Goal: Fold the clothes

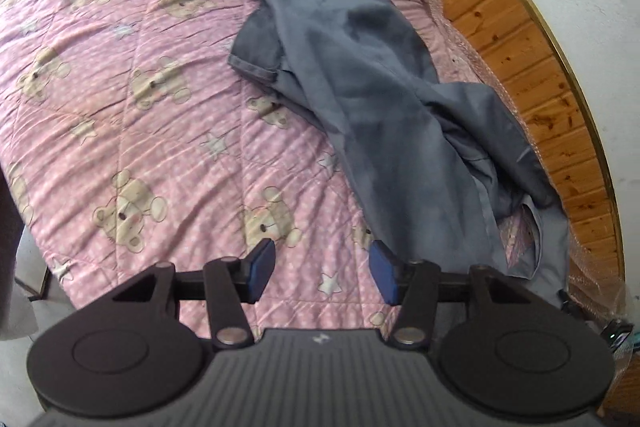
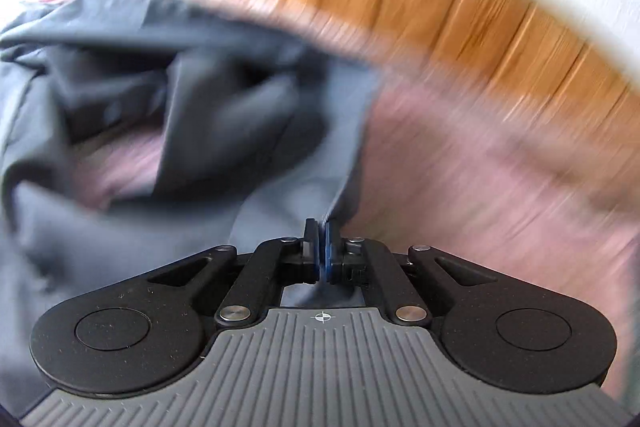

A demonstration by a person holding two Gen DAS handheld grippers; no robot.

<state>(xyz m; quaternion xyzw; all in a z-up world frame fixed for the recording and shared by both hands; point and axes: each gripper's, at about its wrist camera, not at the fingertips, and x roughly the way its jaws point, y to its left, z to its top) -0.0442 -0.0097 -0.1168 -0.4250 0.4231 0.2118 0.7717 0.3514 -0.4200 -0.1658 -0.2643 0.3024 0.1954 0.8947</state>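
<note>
One grey shirt (image 1: 360, 87) lying crumpled at 1 o'clock on teddy-bear quilt (image 1: 140, 107), no fold made. Right gripper (image 2: 323, 247) clamping shirt edge; left gripper (image 1: 320, 267) hovering apart, empty.

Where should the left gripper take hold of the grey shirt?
Probably the near hem edge of the grey shirt, just ahead of the open left gripper's right finger. It lies thin and flat on the quilt, so slide in low from the near side. The right gripper is shut on another edge.
</note>
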